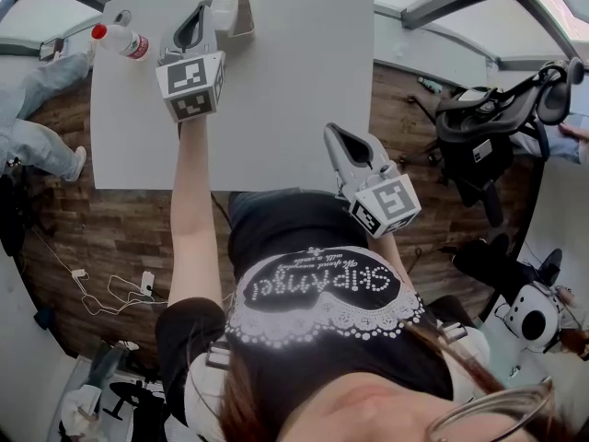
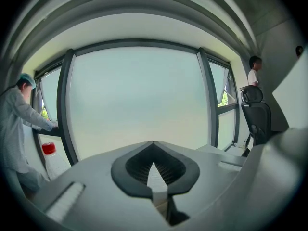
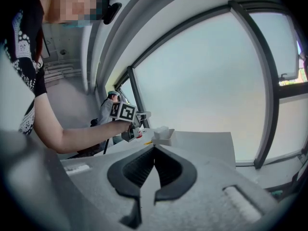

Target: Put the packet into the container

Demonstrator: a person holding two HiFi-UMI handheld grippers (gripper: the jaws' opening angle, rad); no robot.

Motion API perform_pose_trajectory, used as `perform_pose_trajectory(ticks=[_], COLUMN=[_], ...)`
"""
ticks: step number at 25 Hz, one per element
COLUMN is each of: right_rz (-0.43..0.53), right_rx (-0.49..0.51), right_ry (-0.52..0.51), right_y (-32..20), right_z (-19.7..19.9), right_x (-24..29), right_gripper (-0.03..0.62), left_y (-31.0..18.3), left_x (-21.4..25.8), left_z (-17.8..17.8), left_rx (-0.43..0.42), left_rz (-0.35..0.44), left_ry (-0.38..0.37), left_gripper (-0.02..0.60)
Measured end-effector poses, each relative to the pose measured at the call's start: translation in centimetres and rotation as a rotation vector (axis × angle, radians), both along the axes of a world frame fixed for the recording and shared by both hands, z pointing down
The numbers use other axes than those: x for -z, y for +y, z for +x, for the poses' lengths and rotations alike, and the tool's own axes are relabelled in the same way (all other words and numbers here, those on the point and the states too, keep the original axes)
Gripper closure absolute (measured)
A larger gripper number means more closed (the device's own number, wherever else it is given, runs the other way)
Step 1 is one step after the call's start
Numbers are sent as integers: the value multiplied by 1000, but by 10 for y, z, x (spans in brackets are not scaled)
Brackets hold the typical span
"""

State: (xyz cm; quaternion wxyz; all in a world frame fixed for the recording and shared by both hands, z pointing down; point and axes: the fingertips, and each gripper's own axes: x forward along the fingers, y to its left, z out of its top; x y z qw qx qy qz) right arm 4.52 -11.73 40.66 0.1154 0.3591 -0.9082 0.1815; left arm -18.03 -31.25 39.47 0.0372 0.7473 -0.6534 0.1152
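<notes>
Two closed grippers, packet at the far table edge

Head view: the white packet [image 1: 224,11] sits at the container [image 1: 245,15] on the table's [image 1: 294,90] far edge, just beside the left gripper [image 1: 204,9]. A bottle [image 1: 124,41] stands near the far left corner. Bare tabletop stretches to the right gripper [image 1: 331,133] by the near edge. Left gripper view: jaws pressed together, with a pale sliver between them that I cannot name. Right gripper view: jaws together, holding nothing; the packet pokes above the container's rim.

Grey table [image 1: 276,109], wood floor [image 1: 110,219], frosted windows [image 2: 134,100].
</notes>
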Motion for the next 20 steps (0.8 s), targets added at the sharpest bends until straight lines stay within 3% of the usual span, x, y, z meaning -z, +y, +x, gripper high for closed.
perform_pose_trajectory(ticks=[20], right_rz=[46], right_rx=[68], right_ry=[-24], right_y=[23], right_z=[-14], right_x=[11], right_gripper=[599], left_y=[57], left_x=[42], left_z=[19], left_rx=[-15], left_rz=[93], left_ry=[36], left_gripper=[588])
